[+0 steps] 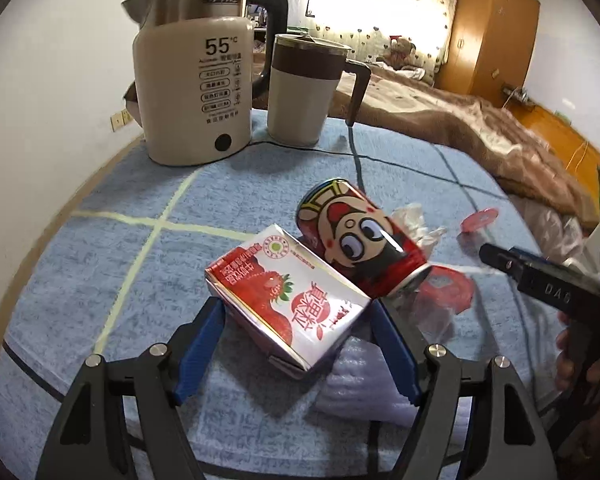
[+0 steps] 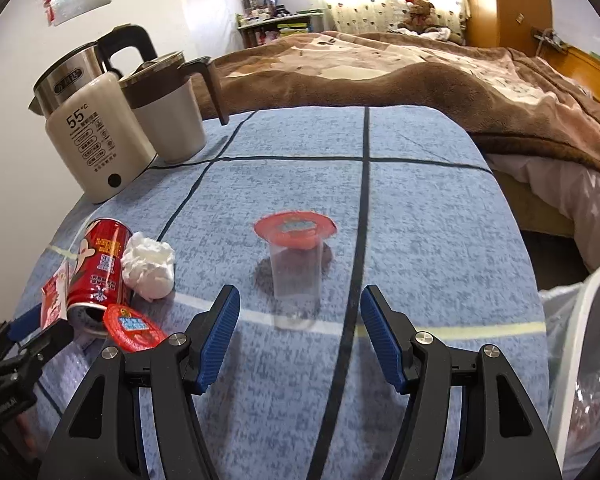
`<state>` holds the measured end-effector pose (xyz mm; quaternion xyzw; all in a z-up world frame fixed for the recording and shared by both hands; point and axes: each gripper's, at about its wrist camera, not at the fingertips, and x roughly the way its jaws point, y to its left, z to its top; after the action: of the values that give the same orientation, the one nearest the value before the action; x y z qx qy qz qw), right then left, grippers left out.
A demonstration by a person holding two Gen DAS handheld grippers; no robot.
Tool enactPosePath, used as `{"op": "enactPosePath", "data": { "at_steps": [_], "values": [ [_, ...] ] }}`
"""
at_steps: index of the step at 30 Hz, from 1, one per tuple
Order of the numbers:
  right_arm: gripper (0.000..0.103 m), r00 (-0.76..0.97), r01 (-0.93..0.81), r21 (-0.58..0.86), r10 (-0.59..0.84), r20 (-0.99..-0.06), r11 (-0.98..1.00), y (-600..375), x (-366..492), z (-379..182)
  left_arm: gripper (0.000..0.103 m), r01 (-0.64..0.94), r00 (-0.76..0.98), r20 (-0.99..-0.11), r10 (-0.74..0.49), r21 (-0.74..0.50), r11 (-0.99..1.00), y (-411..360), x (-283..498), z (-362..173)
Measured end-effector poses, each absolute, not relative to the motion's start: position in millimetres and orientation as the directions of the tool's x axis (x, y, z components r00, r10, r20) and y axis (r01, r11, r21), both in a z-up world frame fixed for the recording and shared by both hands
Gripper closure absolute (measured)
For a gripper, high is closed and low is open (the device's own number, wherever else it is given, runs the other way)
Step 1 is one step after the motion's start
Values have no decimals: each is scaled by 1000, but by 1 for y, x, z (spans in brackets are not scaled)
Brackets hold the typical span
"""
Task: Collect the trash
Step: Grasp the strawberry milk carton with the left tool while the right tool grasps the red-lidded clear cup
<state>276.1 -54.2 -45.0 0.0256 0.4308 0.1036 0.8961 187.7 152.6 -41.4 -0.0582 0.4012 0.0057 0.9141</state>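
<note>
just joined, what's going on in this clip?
A person with two handheld grippers is clearing trash off a blue cloth-covered table. The left gripper has its fingers on either side of a strawberry milk carton that lies beside a red can; whether it is clamped is unclear. The right gripper is open, lined up on a clear plastic cup with a red lid. A crumpled tissue lies uncollected; a lined bin waits at the right.

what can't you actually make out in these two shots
- Strawberry carton, left wrist view: its underside is hidden, so contact with the cloth is unclear; whether the left gripper is clamping it is also unclear.
- Red can, right wrist view: its mouth is partly hidden by a red lid.
- Bin, right wrist view: cut off by the frame edge; contents blurred.
- Clear cup, right wrist view: motion-blurred, so any contents are unreadable.
</note>
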Motion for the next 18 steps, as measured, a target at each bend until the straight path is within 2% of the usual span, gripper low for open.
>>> {"op": "enactPosePath", "data": {
  "at_steps": [9,10,11,14,16,18],
  "values": [
    [40,589,-158,154,218,-778,975,-52,287,-52,26,-136,664,-747,16,-100,986,185,177,-43],
    [44,591,-156,156,219,-777,975,-52,287,-52,26,-146,663,-748,24,-98,984,189,175,-43],
    [54,594,-155,153,216,-775,976,-51,287,-52,26,-154,663,-748,30,-97,983,192,174,-42],
    [68,594,-147,147,206,-778,978,-50,288,-54,26,-172,674,-739,24,-126,977,198,170,-39],
    [76,596,-141,149,204,-777,979,-50,288,-54,26,-164,685,-728,-7,-164,973,199,168,-35],
    [76,597,-138,159,210,-775,978,-52,288,-54,24,-177,694,-720,-10,-184,967,198,169,-31]
  ]
}}
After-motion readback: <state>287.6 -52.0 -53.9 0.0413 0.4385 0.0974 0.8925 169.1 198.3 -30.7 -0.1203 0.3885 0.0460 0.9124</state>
